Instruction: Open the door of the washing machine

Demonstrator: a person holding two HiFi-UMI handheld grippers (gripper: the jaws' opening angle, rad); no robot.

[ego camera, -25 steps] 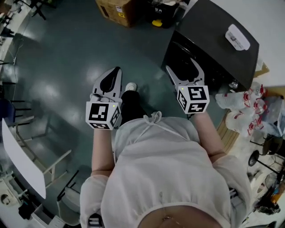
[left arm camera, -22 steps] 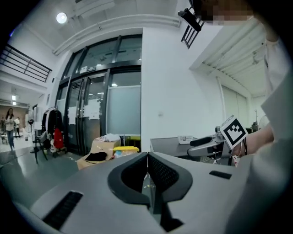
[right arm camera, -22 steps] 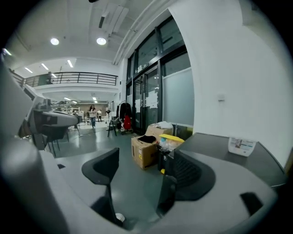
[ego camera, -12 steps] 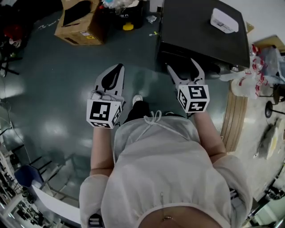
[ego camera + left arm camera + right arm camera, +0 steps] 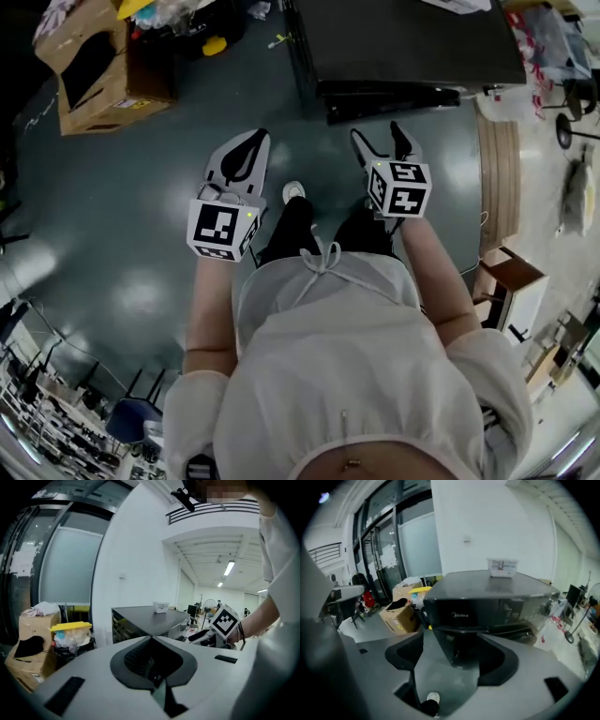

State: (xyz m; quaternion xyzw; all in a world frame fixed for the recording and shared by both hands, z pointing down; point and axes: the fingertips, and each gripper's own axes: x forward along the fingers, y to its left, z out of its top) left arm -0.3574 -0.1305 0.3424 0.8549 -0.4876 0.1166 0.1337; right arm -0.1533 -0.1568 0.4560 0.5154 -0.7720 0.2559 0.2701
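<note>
1. Head view: the washing machine now lies square ahead along the top edge of the picture. A second ago it sat skewed at the right, so the person has turned to face it. Both grippers hang over the floor, short of the machine's front edge. The left gripper has its jaws pressed together and empty. The right gripper is spread wide, also empty.
2. Left gripper view: the jaw tips meet with nothing between them. The machine stands beyond, to the right of a cardboard box.
3. Right gripper view: the spread jaws frame the machine's dark front, well apart from it. A white tub sits toward the rear edge of its top. The door looks untouched and I cannot make out its handle. The approach seems only begun, with the right gripper better lined up.
</note>
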